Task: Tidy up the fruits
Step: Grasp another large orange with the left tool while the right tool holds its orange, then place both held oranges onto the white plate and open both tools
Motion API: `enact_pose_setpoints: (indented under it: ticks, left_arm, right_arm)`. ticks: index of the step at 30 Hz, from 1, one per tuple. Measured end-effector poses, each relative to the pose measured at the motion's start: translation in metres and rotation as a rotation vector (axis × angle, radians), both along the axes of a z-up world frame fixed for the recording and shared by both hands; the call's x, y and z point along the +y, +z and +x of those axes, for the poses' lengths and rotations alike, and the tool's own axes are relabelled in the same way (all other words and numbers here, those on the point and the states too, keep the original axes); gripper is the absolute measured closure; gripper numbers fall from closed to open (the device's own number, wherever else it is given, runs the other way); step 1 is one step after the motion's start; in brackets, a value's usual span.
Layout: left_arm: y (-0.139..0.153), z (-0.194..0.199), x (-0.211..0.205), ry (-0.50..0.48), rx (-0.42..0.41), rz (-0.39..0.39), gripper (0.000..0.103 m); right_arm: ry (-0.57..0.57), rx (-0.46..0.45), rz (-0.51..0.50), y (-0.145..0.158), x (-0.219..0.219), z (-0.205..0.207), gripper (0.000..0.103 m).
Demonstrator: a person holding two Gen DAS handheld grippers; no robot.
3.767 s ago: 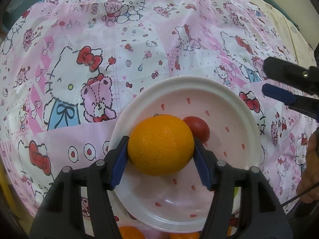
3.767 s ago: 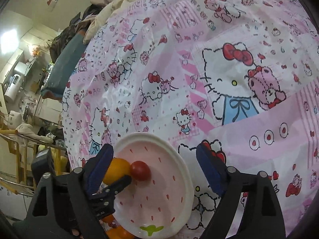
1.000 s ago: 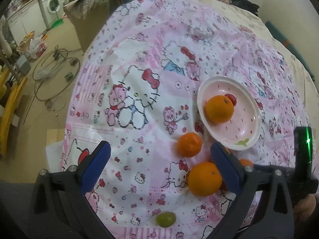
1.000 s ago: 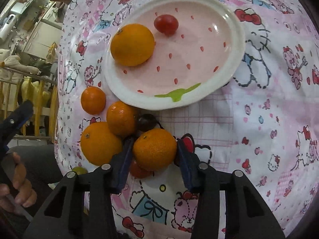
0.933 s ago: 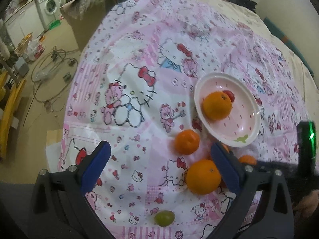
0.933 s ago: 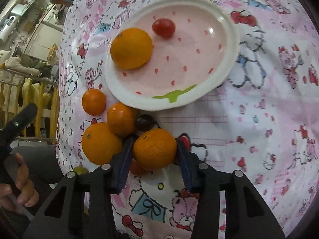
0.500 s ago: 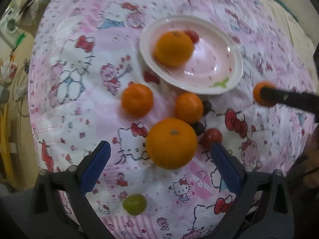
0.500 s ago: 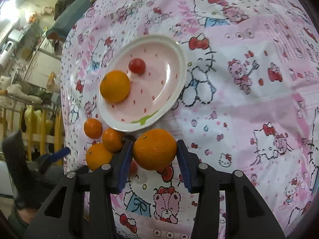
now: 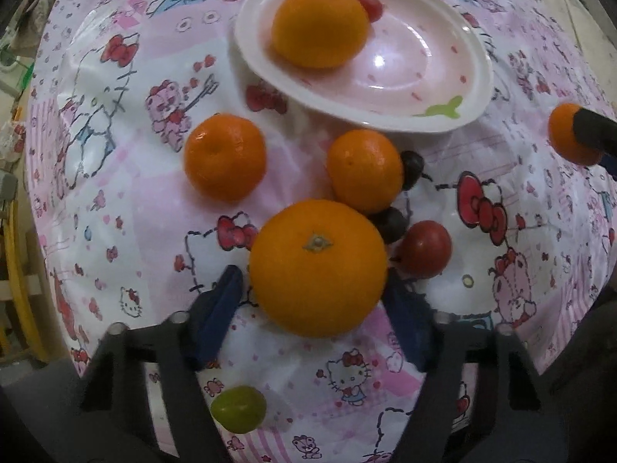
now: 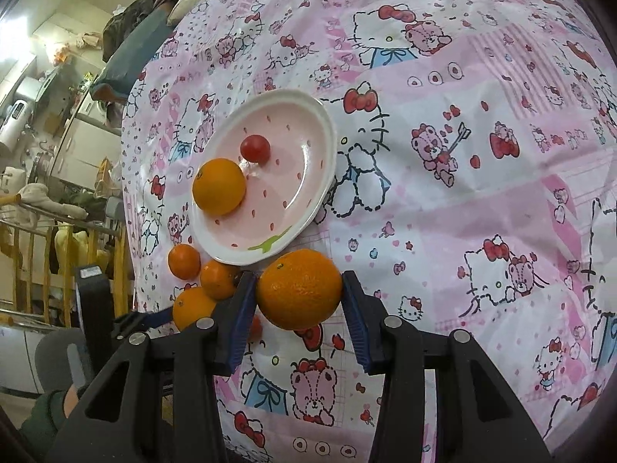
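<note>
Half a second earlier the left gripper [image 9: 314,301] had hung spread wide above the loose fruit; it had since come down so that its blue pads flanked the large round orange [image 9: 317,268], the left pad a sliver clear of the peel and the right pad's contact hidden behind the fruit, so whether it pinched yet could not be told. Just ahead of that orange lay a smaller round mandarin [image 9: 365,169] with two dark grapes [image 9: 391,223] beside it, a second mandarin [image 9: 225,156] ahead to the left, a red tomato [image 9: 423,249] close on the right, and a green grape [image 9: 238,409] back beneath the left finger. Farther ahead sat the white-rimmed pink plate with red flecks [image 9: 474,58], carrying another big orange [image 9: 319,27] and a small red tomato [image 9: 368,3]. The right gripper [image 10: 299,310] was pinching a bumpy orange mandarin [image 10: 300,289] between its blue pads, lifted above the pink Hello Kitty tablecloth [image 10: 462,193], with the plate ahead and to its left.
</note>
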State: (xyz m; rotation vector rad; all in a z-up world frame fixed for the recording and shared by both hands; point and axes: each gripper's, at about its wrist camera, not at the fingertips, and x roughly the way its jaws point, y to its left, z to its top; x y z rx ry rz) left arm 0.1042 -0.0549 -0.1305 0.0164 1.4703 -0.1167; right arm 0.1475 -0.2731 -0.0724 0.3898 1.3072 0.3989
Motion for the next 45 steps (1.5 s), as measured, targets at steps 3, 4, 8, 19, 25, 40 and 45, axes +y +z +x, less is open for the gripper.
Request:
enact_pose_setpoints:
  ticks: [3,4,8,19,25,40,45]
  left_arm:
    - [0.003,-0.005,-0.003,-0.022,-0.017,0.008,0.047]
    - [0.004,-0.007,-0.003,-0.024,-0.021,0.007,0.048]
    - [0.018,-0.010,0.009,-0.006,-0.036,-0.031,0.050]
    - [0.113,0.011,0.057,0.090,-0.225,-0.113,0.050]
    - [0.129,0.038,0.057,0.079,-0.280,-0.071,0.050]
    - [0.092,0.140,0.039,0.076,-0.259,-0.083,0.050]
    - [0.063,0.167,0.026,0.050,-0.232,-0.088,0.050]
  right_arm:
    - [0.003,-0.005,0.005,0.002,0.000,0.000,0.057]
    - [0.004,-0.007,0.004,0.003,0.000,-0.001,0.057]
    - [0.008,-0.010,0.000,0.004,0.002,-0.002,0.057]
    - [-0.038,-0.026,0.041,0.013,-0.011,0.005,0.057]
    - [-0.064,-0.107,0.078,0.034,-0.016,0.022,0.057]
    - [-0.017,-0.098,0.044,0.013,0.001,0.092,0.057]
    - [0.012,-0.053,0.038,-0.010,0.011,0.113,0.057]
